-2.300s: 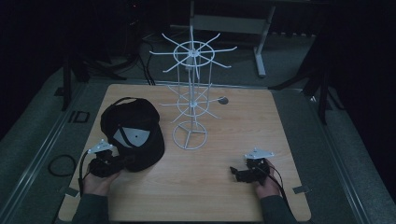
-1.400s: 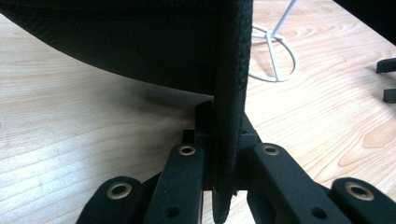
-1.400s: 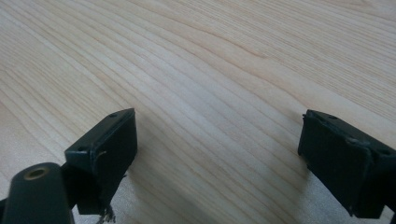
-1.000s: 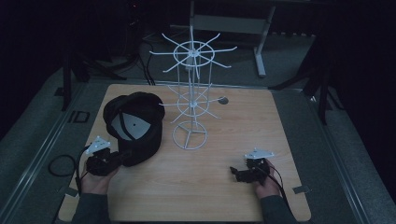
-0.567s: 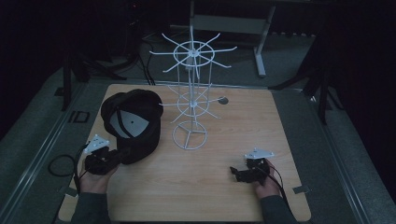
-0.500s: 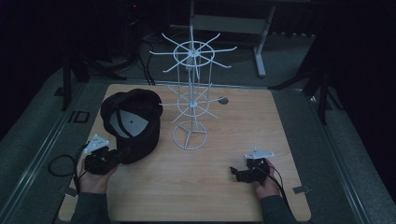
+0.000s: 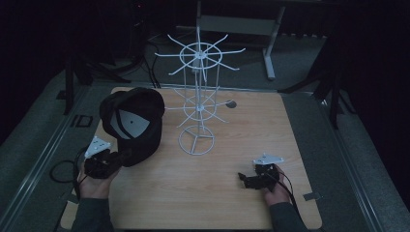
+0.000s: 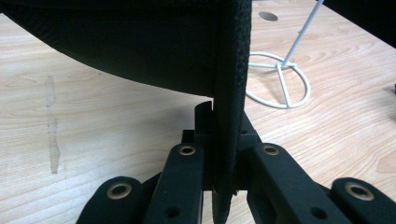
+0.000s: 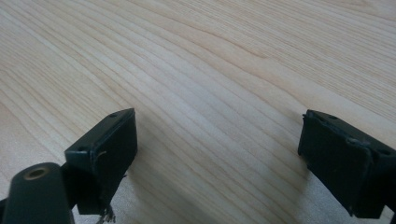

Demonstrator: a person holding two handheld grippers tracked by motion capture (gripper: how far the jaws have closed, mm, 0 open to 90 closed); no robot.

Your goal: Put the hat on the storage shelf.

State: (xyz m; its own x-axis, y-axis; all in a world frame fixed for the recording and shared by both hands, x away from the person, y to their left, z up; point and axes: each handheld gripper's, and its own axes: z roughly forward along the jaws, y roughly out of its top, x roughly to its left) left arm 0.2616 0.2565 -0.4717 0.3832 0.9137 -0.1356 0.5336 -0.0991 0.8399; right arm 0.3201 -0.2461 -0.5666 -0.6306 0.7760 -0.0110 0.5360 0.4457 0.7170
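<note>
Gripping the brim of a black cap (image 7: 134,123), the left gripper (image 7: 102,163) has its jaws pressed together on the fabric edge, which runs upright between them in the left gripper view; the cap is raised over the left part of the wooden table (image 7: 290,125), its white inner label facing the camera. Just beside the cap stands a white wire rack (image 7: 197,96). The right gripper (image 7: 247,180) rests low near the right front, jaws spread wide over bare wood.

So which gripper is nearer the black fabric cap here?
Left. The left gripper is clamped on the black fabric cap at its edge; the right gripper sits open across the wooden table, well apart from it.
</note>
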